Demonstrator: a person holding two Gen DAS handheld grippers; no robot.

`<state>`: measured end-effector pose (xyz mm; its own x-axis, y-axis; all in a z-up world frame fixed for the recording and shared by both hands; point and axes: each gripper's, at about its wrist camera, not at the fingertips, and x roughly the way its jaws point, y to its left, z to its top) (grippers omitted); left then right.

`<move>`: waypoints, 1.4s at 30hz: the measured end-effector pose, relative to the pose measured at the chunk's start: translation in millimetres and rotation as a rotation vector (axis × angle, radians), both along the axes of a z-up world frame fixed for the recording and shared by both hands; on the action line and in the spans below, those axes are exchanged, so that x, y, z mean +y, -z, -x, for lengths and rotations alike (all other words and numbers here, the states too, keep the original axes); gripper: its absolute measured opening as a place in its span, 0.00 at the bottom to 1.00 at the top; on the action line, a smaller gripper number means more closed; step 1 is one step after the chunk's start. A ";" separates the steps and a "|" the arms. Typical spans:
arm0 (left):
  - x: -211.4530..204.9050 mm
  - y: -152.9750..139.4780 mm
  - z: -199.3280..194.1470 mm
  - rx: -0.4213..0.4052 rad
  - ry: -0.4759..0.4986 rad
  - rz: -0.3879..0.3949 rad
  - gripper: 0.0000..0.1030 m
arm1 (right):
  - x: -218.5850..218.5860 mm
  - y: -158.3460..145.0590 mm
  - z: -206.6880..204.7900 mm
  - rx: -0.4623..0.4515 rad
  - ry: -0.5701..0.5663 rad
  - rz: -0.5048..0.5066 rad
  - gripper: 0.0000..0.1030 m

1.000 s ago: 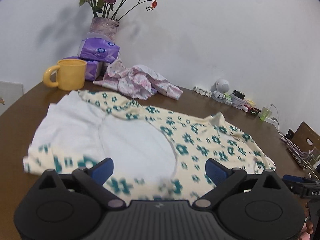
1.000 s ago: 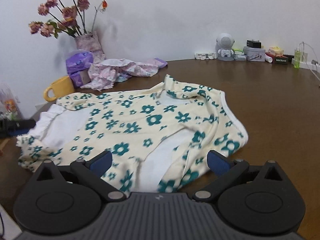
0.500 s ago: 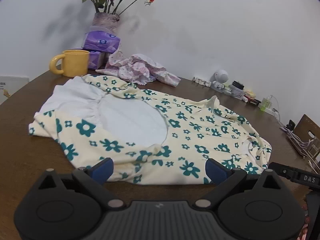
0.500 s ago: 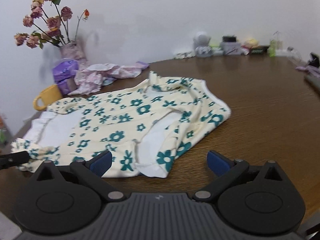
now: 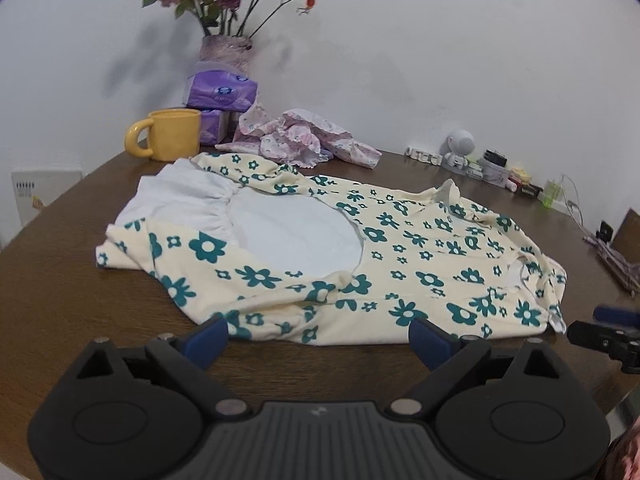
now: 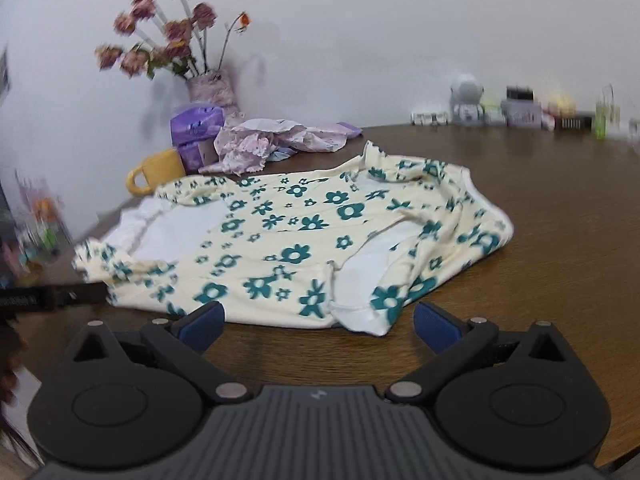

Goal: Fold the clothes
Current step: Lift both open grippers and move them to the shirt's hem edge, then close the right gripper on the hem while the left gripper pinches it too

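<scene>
two grippers hovering at table (image 5: 60, 300) edge: left gripper (image 5: 318, 334) and right gripper (image 6: 318, 322) both spread wide, holding nothing. floral garment (image 5: 400, 264) lying rumpled mid-table, far hem partly hiding behind folds. yellow mug (image 5: 172, 134), pink cloth (image 5: 296, 140) sitting behind; right view blurring.

A yellow mug (image 5: 170, 133) stands on the round brown wooden table (image 5: 52, 280), handle turned left. Just behind it lie purple tissue packs (image 5: 222, 94), stacked, and behind those a vase of dried roses (image 5: 226, 46) against the white wall (image 5: 440, 40). Along the far edge sit a small white astronaut figure (image 5: 460, 150) and assorted small items (too small to identify) (image 5: 516, 184).
</scene>
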<state>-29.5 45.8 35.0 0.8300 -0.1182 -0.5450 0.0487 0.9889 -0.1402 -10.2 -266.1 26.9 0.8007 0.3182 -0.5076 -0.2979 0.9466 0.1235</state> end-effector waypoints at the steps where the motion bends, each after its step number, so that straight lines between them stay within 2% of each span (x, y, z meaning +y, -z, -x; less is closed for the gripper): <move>1: 0.9 -2.2 0.9 -0.004 0.013 -0.022 0.90 | 1.2 -1.0 1.3 -0.015 -0.016 0.041 1.00; 4: 4.4 -8.8 2.7 -0.014 0.065 -0.112 0.86 | -1.5 -4.1 0.4 -0.028 -0.064 0.125 1.00; 10: 12.1 -13.5 -4.6 0.049 0.190 -0.320 0.74 | -5.8 -6.3 -6.3 -0.044 -0.223 0.323 1.00; 16: 7.5 -7.9 -17.2 0.119 0.314 -0.469 0.67 | -6.8 0.4 -28.0 0.018 -0.322 0.459 0.98; 18: 5.9 -6.0 -21.4 0.138 0.343 -0.505 0.64 | -2.9 2.9 -30.7 0.015 -0.357 0.526 0.92; 22: 6.0 -4.6 -30.2 0.169 0.390 -0.558 0.57 | 2.2 2.6 -38.2 0.037 -0.427 0.559 0.79; 25: 6.8 -4.1 -35.5 0.184 0.447 -0.586 0.53 | 2.9 0.5 -49.0 0.078 -0.445 0.544 0.66; 28: 7.5 -5.1 -42.2 0.189 0.489 -0.617 0.46 | 2.0 -1.1 -60.6 0.114 -0.445 0.522 0.62; 30: 7.2 -5.3 -45.8 0.191 0.512 -0.638 0.37 | 2.8 -1.8 -66.0 0.129 -0.446 0.517 0.54; 32: 6.5 -5.2 -48.0 0.196 0.541 -0.649 0.27 | 3.8 -2.5 -68.8 0.143 -0.450 0.510 0.41; 33: 5.6 -4.7 -48.3 0.198 0.553 -0.653 0.22 | 4.2 -2.8 -69.8 0.151 -0.452 0.506 0.41; 34: 4.7 -4.5 -48.7 0.202 0.560 -0.658 0.21 | 4.6 -3.1 -70.9 0.159 -0.455 0.501 0.39; 35: 4.2 -4.4 -49.0 0.205 0.562 -0.660 0.19 | 4.9 -3.4 -71.8 0.167 -0.456 0.496 0.31; 38: 3.0 -4.3 -49.8 0.214 0.568 -0.666 0.15 | 5.3 -4.9 -74.0 0.191 -0.456 0.477 0.19; 42: 4.2 -6.9 -50.5 0.213 0.562 -0.656 0.06 | 5.7 -9.0 -75.5 0.201 -0.449 0.456 0.08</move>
